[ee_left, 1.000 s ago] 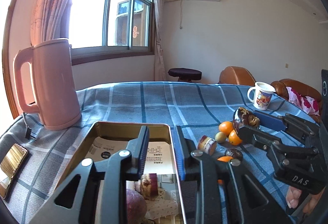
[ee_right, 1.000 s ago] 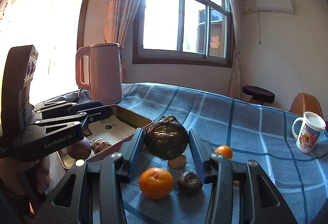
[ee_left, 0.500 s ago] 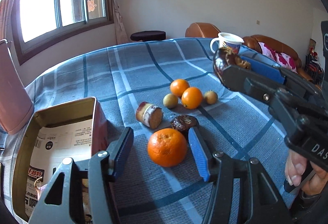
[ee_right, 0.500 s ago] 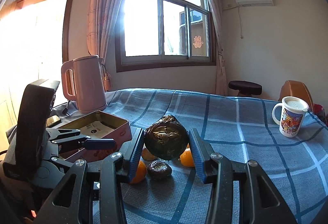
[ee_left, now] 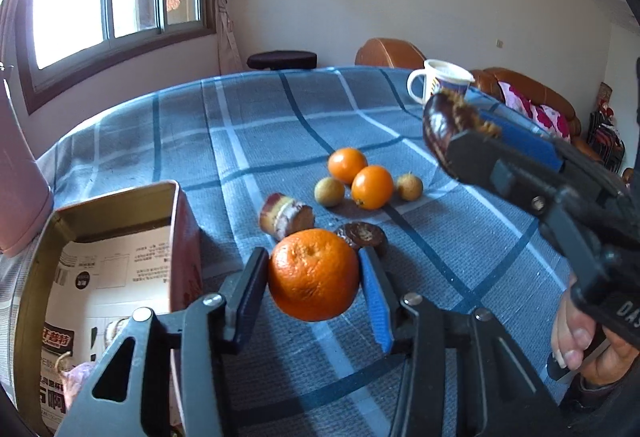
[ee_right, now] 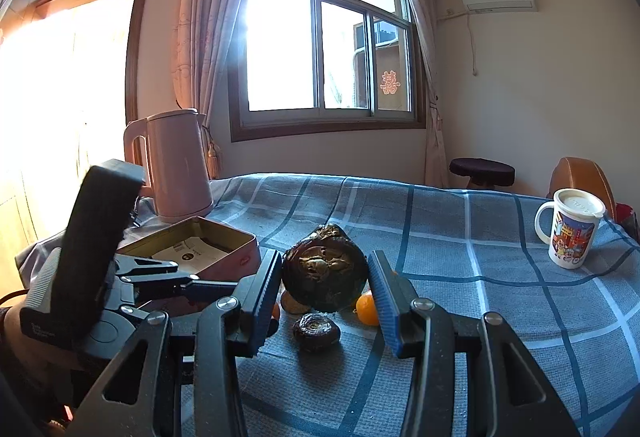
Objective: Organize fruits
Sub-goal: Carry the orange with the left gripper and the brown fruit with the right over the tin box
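Note:
My left gripper [ee_left: 314, 273] is shut on a large orange [ee_left: 313, 274], held just right of the open tin box [ee_left: 116, 205]. My right gripper [ee_right: 325, 281] is shut on a dark round fruit [ee_right: 325, 273] and holds it above the cloth; it also shows in the left wrist view [ee_left: 442, 133]. On the blue checked cloth lie two small oranges [ee_left: 347, 165] [ee_left: 372, 186], two small yellow-green fruits [ee_left: 329, 191] [ee_left: 409, 187], a cut piece of purple-skinned fruit [ee_left: 286, 216] and a dark wrinkled fruit [ee_left: 362, 235]. The tin box holds paper and some fruit at its near end.
A pink kettle [ee_right: 176, 165] stands behind the tin box at the left. A white printed mug [ee_right: 572, 233] stands at the table's far right. A dark stool [ee_right: 482, 171] and a brown sofa [ee_left: 520, 89] lie beyond the table.
My left gripper swung from over the tin box to the loose fruit and closed on the large orange. My right gripper keeps holding the dark fruit and has shifted right.

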The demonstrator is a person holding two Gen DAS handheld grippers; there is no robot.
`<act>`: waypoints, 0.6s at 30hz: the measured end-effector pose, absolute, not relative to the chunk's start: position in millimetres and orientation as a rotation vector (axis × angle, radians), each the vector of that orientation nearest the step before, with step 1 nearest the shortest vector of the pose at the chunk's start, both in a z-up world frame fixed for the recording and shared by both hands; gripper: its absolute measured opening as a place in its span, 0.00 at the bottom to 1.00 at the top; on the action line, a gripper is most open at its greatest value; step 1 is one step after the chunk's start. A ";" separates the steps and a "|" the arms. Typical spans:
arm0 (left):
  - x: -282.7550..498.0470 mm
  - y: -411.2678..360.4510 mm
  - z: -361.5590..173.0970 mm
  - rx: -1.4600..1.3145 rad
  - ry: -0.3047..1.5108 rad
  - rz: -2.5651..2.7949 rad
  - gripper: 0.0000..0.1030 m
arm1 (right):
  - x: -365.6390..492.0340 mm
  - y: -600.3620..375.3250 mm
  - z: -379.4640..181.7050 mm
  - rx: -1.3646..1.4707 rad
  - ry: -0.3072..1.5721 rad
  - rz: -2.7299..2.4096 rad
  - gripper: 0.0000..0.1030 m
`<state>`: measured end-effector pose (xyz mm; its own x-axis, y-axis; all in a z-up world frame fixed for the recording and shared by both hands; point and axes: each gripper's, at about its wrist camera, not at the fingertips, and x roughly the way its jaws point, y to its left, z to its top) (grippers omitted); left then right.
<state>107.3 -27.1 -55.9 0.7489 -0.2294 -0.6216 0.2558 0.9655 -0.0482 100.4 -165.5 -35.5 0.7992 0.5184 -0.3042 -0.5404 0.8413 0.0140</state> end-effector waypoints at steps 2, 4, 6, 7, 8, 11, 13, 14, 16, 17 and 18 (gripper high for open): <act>97.5 -15.7 -44.4 0.010 0.624 -0.248 0.47 | 101.7 -161.1 -35.8 -0.075 0.314 0.583 0.45; 86.9 -3.3 -32.1 -0.012 0.567 -0.229 0.47 | 103.1 -154.9 -35.3 -0.072 0.322 0.602 0.45; 79.9 9.6 -23.2 -0.020 0.532 -0.200 0.47 | 104.6 -147.2 -33.9 -0.069 0.331 0.625 0.45; 78.7 16.5 -20.7 -0.020 0.521 -0.180 0.47 | 104.9 -142.4 -33.3 -0.074 0.334 0.637 0.45; 77.0 22.8 -18.9 -0.021 0.512 -0.159 0.47 | 104.6 -136.9 -32.4 -0.083 0.335 0.646 0.45; 79.6 43.0 -21.3 -0.038 0.509 -0.106 0.47 | 103.1 -118.7 -31.0 -0.115 0.336 0.676 0.45; 80.1 53.3 -25.4 -0.047 0.514 -0.073 0.47 | 103.2 -107.0 -30.5 -0.127 0.342 0.701 0.45; 79.1 59.0 -28.2 -0.048 0.516 -0.052 0.47 | 103.4 -101.1 -30.6 -0.133 0.345 0.713 0.45; 77.9 65.5 -32.6 -0.043 0.520 -0.017 0.47 | 104.0 -89.0 -31.0 -0.148 0.352 0.733 0.45; 76.6 69.2 -34.2 -0.039 0.523 0.000 0.47 | 104.5 -83.5 -31.4 -0.155 0.355 0.742 0.45; 76.5 72.7 -35.6 -0.036 0.525 0.021 0.47 | 104.6 -78.2 -32.3 -0.163 0.359 0.751 0.45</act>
<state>76.5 72.7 -35.6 0.8650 0.0103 -0.5016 -0.0289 0.9992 -0.0293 104.6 -78.2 -32.3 0.6737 0.6367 -0.3751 -0.6917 0.7220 -0.0168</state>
